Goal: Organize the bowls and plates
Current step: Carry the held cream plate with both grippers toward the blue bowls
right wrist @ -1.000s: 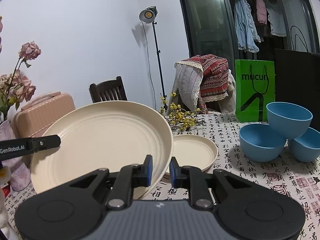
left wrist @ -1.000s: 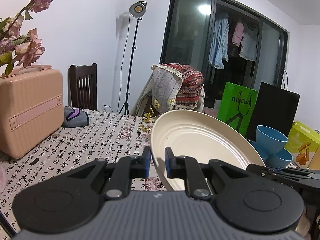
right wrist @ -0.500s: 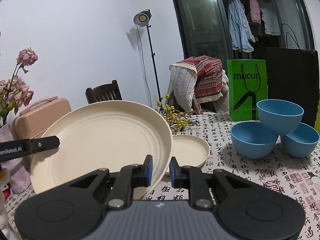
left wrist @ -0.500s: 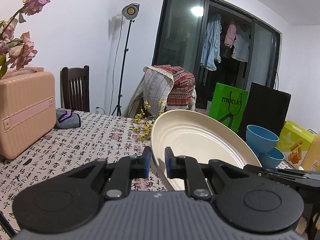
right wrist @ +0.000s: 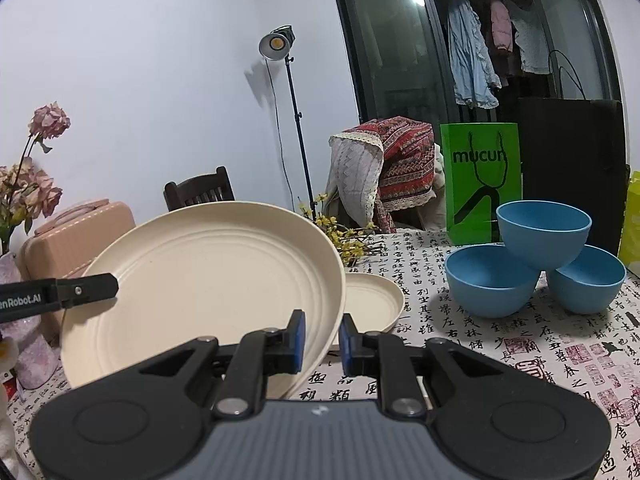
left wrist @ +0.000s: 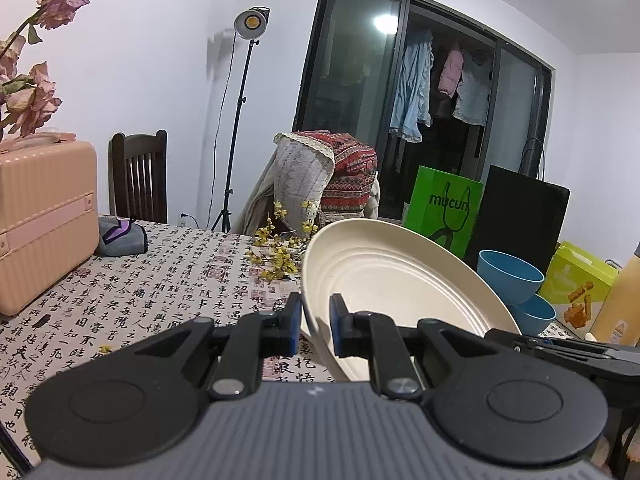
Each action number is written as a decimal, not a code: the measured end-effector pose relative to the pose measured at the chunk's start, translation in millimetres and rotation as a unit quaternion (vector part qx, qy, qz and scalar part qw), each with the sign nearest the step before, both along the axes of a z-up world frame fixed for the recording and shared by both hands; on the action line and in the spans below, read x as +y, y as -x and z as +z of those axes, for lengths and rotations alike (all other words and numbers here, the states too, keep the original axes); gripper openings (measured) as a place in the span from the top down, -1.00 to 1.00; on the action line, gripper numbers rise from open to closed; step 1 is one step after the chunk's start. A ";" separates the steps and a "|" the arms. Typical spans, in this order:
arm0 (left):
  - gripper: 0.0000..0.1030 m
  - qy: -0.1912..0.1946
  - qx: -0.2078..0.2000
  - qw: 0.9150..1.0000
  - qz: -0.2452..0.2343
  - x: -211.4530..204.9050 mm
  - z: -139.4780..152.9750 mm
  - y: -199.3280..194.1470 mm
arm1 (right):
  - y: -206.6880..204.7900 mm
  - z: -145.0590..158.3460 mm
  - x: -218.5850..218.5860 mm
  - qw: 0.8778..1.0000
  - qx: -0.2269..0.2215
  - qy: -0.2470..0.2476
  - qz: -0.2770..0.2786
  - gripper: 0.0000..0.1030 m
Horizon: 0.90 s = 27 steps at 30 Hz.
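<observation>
We hold the large cream plate [right wrist: 208, 292] off the counter [right wrist: 500, 344] between both tongs: the left tongs [left wrist: 315, 326] pinch its rim at one edge, the right tongs [right wrist: 322, 338] pinch the opposite edge, both nearly closed with the rim between the pads, and the plate tilts toward the right-hand camera. In the right wrist view the tip of the left tongs shows at the plate's far rim. A smaller cream plate [right wrist: 372, 300] lies flat on the counter just behind the lifted one. Three blue bowls [right wrist: 536, 256] stand to the right, two on the cloth and one perched on top between them, upright, not nested. Our judgement: the task is at an early-to-middle stage; no stack of plates is formed yet, the large plate is in transit, and the bowls are yet to be nested. Whether the large plate is meant to go under or beside the small one we cannot tell. The counter carries a calligraphy-print cloth, a pink case [left wrist: 44, 224], a small grey pouch [left wrist: 120, 236], yellow flower sprigs [left wrist: 280, 256] and dried pink flowers [right wrist: 36, 184]. Beyond it are chairs, a lamp on a stand [left wrist: 248, 24], a green bag [right wrist: 480, 184] and a dark glazed door with clothes hanging behind.
</observation>
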State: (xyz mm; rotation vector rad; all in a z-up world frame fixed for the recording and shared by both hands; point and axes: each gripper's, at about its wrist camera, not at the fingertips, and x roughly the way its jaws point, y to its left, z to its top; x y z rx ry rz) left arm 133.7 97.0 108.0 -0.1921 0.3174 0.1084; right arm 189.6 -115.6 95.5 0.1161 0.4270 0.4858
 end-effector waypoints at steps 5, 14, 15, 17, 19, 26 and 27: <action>0.71 0.003 -0.004 1.000 -0.004 -1.5 -0.1 0.6 | 3.7 -0.3 -3.5 1.000 -0.003 -0.003 -0.004 0.67; 0.71 0.006 -0.007 1.000 -0.011 -4.5 -1.1 -1.4 | 5.5 -3.1 -8.1 1.000 -0.003 -0.009 -0.012 0.67; 0.71 0.007 -0.007 1.000 -0.012 -4.6 -1.2 -2.0 | 6.1 -3.3 -8.5 1.000 -0.003 -0.009 -0.013 0.67; 0.71 0.007 -0.007 1.000 -0.014 -5.5 -2.2 -2.6 | 6.2 -4.3 -10.3 1.000 -0.002 -0.010 -0.015 0.67; 0.71 0.008 -0.006 1.000 -0.017 -6.6 -3.1 -3.1 | 6.6 -4.8 -12.5 1.000 -0.001 -0.009 -0.017 0.67; 0.71 0.011 -0.005 0.999 -0.031 -15.1 -6.5 -3.9 | 11.9 -6.5 -23.4 1.000 -0.006 -0.004 -0.028 0.67; 0.71 0.011 -0.005 0.999 -0.033 -16.5 -6.6 -3.7 | 12.2 -6.4 -24.9 1.000 -0.007 -0.003 -0.030 0.67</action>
